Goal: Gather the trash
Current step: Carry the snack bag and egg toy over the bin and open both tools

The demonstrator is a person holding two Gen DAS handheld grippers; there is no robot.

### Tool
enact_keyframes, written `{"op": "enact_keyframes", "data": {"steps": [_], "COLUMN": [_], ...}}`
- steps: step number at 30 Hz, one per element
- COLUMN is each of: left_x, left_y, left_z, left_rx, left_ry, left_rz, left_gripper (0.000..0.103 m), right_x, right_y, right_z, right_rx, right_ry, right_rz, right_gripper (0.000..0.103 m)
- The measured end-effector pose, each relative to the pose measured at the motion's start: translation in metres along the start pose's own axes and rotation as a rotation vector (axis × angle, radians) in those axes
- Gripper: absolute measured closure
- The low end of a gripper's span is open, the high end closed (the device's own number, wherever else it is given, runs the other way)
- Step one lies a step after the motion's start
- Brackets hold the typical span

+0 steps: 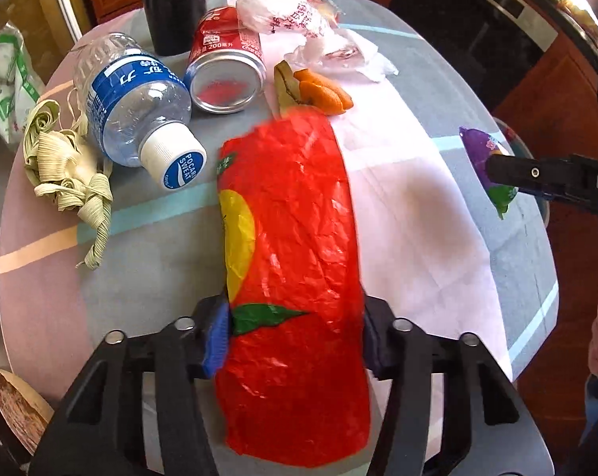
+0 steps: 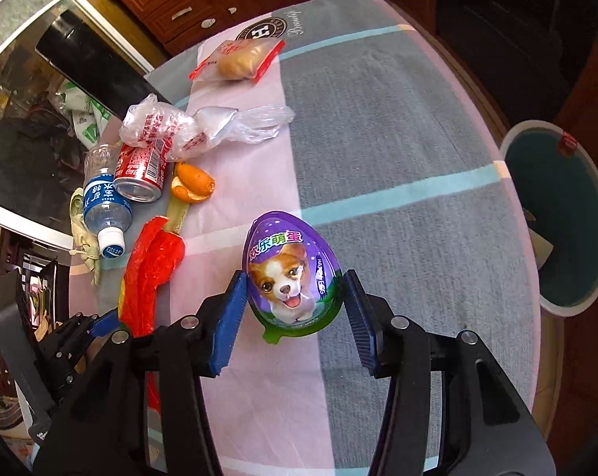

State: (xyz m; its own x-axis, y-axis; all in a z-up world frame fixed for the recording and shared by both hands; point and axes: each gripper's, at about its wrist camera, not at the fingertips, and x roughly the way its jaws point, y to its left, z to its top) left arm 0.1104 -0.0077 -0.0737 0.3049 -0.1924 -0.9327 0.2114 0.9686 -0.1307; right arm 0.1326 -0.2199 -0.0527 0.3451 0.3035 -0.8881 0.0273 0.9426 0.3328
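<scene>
A crinkled red plastic bag (image 1: 295, 238) with a yellow and green print lies lengthwise on the tablecloth, and my left gripper (image 1: 295, 329) is shut on its near part, blue pads pressed to both sides. From the right wrist view the same bag (image 2: 152, 269) stands up from the left gripper (image 2: 112, 321). My right gripper (image 2: 295, 297) is shut on a purple egg-shaped package (image 2: 291, 273) with a puppy picture. In the left wrist view the egg (image 1: 477, 146) hangs in that gripper near the table's right edge.
On the striped cloth (image 2: 398, 119) lie a water bottle (image 1: 140, 107), a red can (image 1: 227, 67), orange peel (image 1: 322, 93), crumpled clear bags (image 1: 299, 20), dried husks (image 1: 68, 166) and a wrapped bun (image 2: 239, 57). A black cylinder (image 1: 172, 0) stands behind. A teal bin (image 2: 564, 218) sits beside the table.
</scene>
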Motion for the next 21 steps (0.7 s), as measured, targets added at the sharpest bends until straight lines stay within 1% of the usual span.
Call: {"op": "enact_keyframes", "data": {"steps": [1, 2, 3, 6, 12, 16, 21], "left_x": [-0.001, -0.004, -0.007, -0.021, -0.04, -0.036, -0.025], "left_y": [0.0, 0.002, -0.001, -0.014, -0.049, -0.084, -0.131], "left_z": [0.001, 0.0, 0.0, -0.003, 0.015, 0.032, 0.051], "left_rx": [-0.007, -0.015, -0.023, -0.002, 0.049, 0.1, 0.178], "left_ry": [0.002, 0.007, 0.005, -0.025, -0.048, -0.04, -0.024], "left_rz": [0.003, -0.002, -0.008, -0.003, -0.067, -0.11, -0.154], "left_gripper": [0.072, 0.09, 0.09, 0.09, 0.09, 0.09, 0.089], "right_x": [-0.003, -0.005, -0.008, -0.016, -0.036, -0.053, -0.075], "right_y": [-0.006, -0.011, -0.014, -0.023, -0.046, -0.076, -0.129], "right_z": [-0.002, -0.003, -0.005, -0.009, -0.01, -0.009, -0.008], "right_rx": [0.01, 0.02, 0.029, 0.049, 0.086, 0.134, 0.22], "right_ry": [-0.003, -0.007, -0.012, -0.028, -0.071, -0.113, -0.164], "right_rz": [0.01, 0.021, 0.031, 0.06, 0.108, 0.114, 0.089], "right_gripper": [0.056, 0.056, 0.056, 0.056, 0.056, 0.056, 0.056]}}
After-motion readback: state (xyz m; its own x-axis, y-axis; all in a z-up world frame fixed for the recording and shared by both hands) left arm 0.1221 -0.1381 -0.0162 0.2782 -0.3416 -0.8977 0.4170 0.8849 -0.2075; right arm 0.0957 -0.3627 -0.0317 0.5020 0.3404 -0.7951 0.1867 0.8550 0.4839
